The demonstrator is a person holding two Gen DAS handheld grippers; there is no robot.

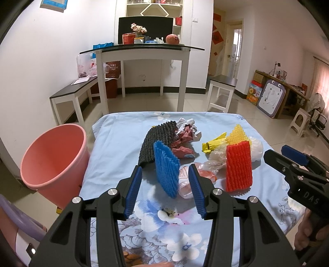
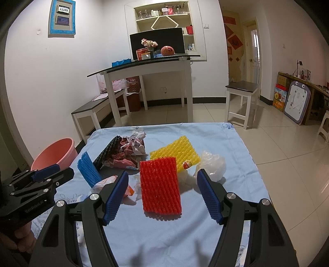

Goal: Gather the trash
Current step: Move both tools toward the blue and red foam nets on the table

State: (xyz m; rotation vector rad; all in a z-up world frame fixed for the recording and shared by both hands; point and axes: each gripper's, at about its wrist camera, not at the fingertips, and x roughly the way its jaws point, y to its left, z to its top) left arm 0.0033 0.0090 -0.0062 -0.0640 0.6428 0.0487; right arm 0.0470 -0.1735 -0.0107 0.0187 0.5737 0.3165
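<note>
Both grippers hovered with jaws spread, grasping nothing. Left gripper [image 1: 165, 191] faced the upright blue foam net [image 1: 166, 167] at frame centre, its long axis vertical, straight between the jaws; right gripper [image 2: 162, 197] likewise faced the red foam net [image 2: 160, 188]. Farther off at left stood the pink bucket [image 1: 53, 162], beside the desk [image 1: 115, 156].

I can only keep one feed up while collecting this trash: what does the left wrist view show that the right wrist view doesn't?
Only the left wrist view shows the whole inside of the pink bucket beside the table, and a twisted yellow wrapper next to the yellow foam net.

Only the right wrist view shows the red foam net lying between the open right tool, and the wall meter box.

Both show the blue foam net, black foam net, crumpled paper, white plastic bag and the open left tool.
</note>
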